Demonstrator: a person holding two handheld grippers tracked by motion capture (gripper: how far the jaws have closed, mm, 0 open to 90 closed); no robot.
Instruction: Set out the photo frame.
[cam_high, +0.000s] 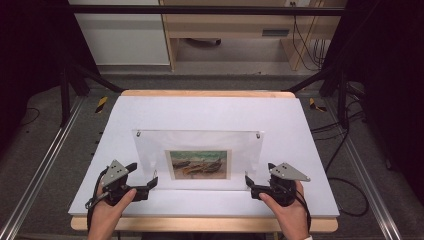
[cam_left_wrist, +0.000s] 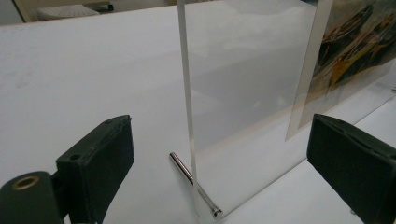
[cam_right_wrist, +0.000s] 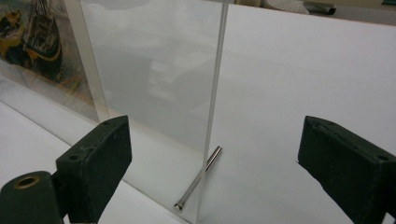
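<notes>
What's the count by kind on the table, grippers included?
Clear acrylic picture frame, standing upright: 1
Boat picture inside it: 1
Metal support pins at its bottom corners: 2
Grippers, left gripper and right gripper, jaws open at the frame's side edges: 2
Total: 6

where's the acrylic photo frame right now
In the high view the acrylic photo frame stands upright at the middle of the white table, between the left gripper and the right gripper.
</notes>
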